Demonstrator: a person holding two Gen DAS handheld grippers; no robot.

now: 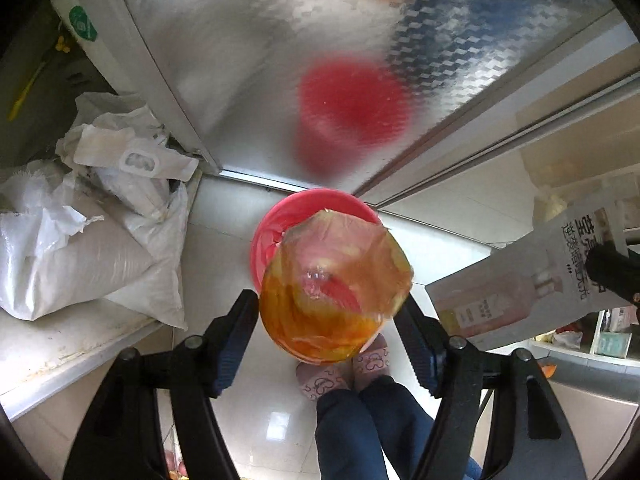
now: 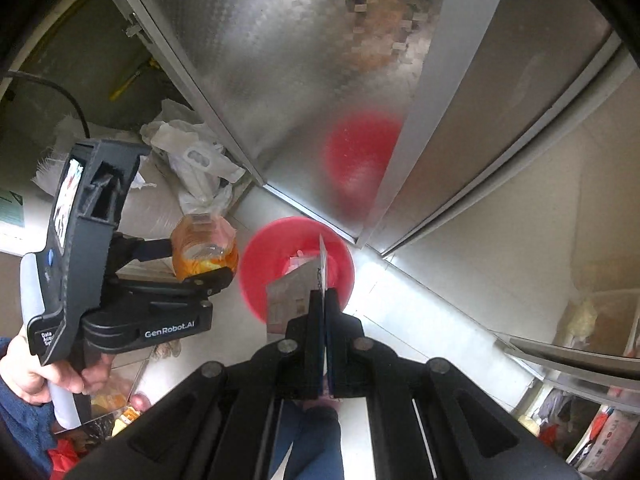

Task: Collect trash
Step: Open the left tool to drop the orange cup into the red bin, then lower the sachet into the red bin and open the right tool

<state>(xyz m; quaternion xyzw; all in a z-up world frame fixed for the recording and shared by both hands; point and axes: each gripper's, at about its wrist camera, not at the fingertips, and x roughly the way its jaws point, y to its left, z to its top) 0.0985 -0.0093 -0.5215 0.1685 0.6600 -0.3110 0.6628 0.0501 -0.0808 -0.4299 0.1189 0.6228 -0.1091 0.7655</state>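
Your left hand-held gripper (image 1: pixel 328 312) is squeezing a clear plastic bag (image 1: pixel 336 284) full of orange scraps, with one finger on each side of it. The bag hangs right over the red bin (image 1: pixel 276 224) that stands on the white floor (image 1: pixel 224 264), close to the shiny metal door (image 1: pixel 280 80). You can see a red blur of the bin in that door. Your right hand-held gripper (image 2: pixel 325 304) is closed tight on a flat white carton (image 2: pixel 288 296) with pink print, and the carton pokes out over the near side of the red bin (image 2: pixel 272 256). From the right side you can see your left hand (image 2: pixel 44 368) holding its tool to the left of the bin. Far to the left lie some white sacks (image 1: pixel 76 256) and crumpled white wrappers (image 1: pixel 132 156). Below the bag you can see pink slippers (image 1: pixel 340 372) and blue trousers (image 1: pixel 360 420). The things inside the bin are hard to make out; they may be bits of paper.
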